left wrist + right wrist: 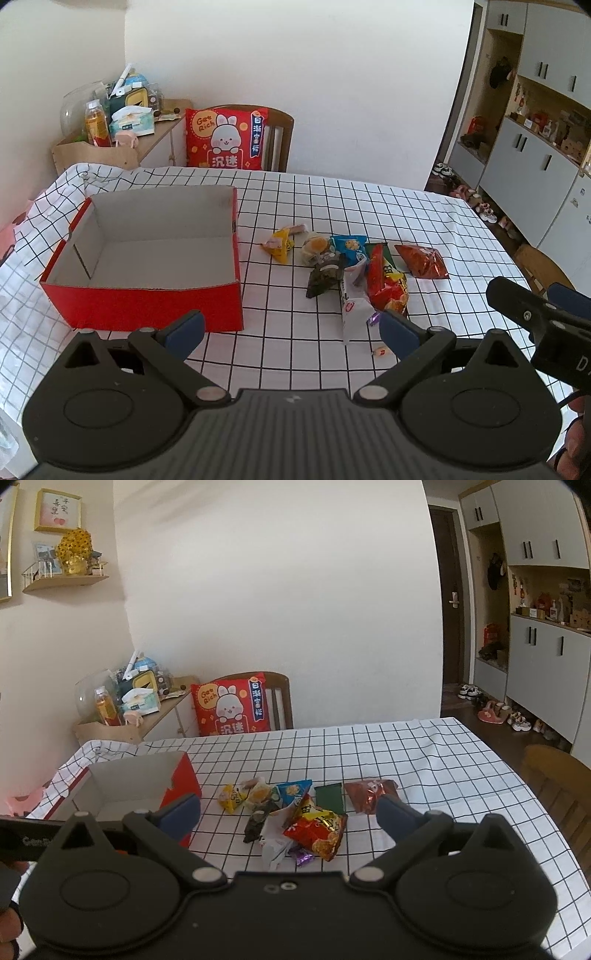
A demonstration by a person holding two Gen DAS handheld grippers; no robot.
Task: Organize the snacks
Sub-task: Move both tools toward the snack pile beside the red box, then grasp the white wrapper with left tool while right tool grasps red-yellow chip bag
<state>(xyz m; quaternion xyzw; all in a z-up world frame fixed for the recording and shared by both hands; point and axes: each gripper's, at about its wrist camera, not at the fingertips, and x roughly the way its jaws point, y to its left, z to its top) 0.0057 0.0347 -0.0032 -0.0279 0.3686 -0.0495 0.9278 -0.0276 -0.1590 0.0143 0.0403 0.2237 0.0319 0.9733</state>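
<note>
Now both tools hang above the checked cloth (303, 206) with nothing in them. In the left wrist view the left gripper (291, 334) fills the bottom of the frame, its blue fingers (184, 332) spread wide apart over bare cloth. The right gripper (288, 818) looks the same in its own view, fingers wide apart and empty; part of it also juts in at the right edge of the left view.

The red box (147, 258) sits left of centre in the left view, open on top, white inside and empty. In the right view it lies at centre left, partly behind a blue finger.

The snacks lie in a loose heap right of the box, near the middle of each frame. A yellow pack (279, 245) lies nearest the box, a little apart from the rest. Next come a pale round pack (316, 249), a blue pack (349, 247) and a dark pack (325, 278), all touching or overlapping. A big red bag (386, 286) lies over a white wrapper (354, 314), with a purple sweet (303, 856) just beside them. A shiny red pack (423, 260) lies alone at the right end of the heap. A green pack (330, 797) shows between it and the big bag in the right view.

A red cushion (225, 138) leans on a chair (282, 136) past the table's far edge.
</note>
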